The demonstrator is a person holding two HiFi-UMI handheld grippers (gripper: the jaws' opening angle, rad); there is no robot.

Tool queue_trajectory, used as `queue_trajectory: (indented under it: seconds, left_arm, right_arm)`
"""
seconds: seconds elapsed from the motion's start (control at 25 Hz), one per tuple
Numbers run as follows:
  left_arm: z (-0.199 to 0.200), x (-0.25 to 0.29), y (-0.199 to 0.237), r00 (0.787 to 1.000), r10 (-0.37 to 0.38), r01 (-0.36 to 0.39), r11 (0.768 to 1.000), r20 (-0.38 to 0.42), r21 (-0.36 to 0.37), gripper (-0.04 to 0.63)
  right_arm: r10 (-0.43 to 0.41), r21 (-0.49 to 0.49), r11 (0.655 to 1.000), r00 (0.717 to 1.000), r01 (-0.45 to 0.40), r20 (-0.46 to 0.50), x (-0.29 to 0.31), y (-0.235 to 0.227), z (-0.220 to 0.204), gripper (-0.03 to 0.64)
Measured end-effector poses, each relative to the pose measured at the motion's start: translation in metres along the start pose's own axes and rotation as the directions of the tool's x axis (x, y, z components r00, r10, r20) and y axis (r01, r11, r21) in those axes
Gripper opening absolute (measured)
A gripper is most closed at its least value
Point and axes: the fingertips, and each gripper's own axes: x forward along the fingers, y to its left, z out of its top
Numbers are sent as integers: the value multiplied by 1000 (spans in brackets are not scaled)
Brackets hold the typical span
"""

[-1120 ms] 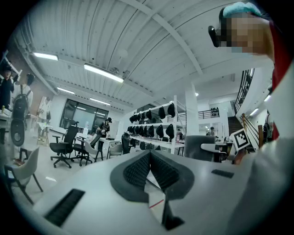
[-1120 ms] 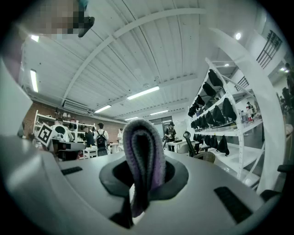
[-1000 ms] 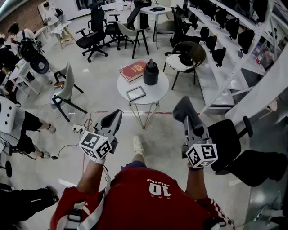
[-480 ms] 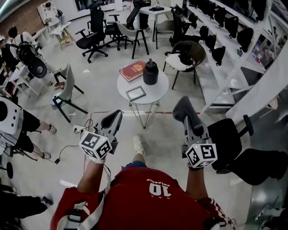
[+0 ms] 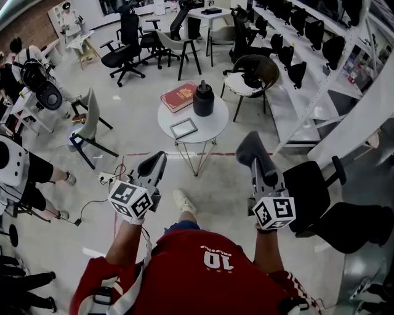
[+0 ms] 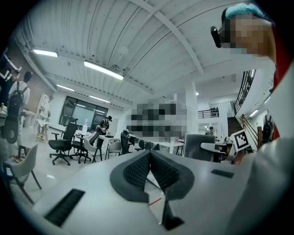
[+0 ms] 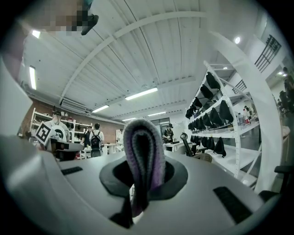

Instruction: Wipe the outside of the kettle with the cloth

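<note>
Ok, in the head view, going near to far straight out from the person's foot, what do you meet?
A white shoe, picture frame, black kettle, grey chair, white desk. The red book lies level with the kettle, so omitted.

The kettle (image 5: 204, 99) is a dark, nearly black vessel with a broad body that narrows to a smaller top. It stands upright on the round white table (image 5: 208, 127), close to the table's far edge and a little to the right of its middle. Finer parts such as spout or handle are too small to make out.

The cloth (image 7: 143, 142) is grey with a purple tinge and a soft, ribbed texture. It is folded into a tall, narrow loop, pinched between the jaws of the right gripper (image 7: 143, 178), and the rounded fold rises well past the jaw tips. The cloth is well apart from the kettle and not touching the table.
</note>
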Motion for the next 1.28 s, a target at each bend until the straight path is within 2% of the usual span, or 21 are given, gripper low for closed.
queue_trajectory:
  seconds: [0.56, 1.08, 1.28]
  left_arm:
    - [-8, 33, 27, 999, 11, -11, 1000, -30, -16, 8]
    - [11, 116, 62, 1000, -19, 19, 1000, -16, -7, 8]
    - [14, 143, 78, 999, -34, 33, 999, -37, -8, 8]
  right_arm:
    - [8, 38, 999, 1000, -7, -22, 42, -18, -12, 46]
    - [10, 30, 999, 1000, -10, -13, 114, -57, 0, 46]
    - [8, 41, 999, 1000, -7, -16, 145, -69, 4, 46]
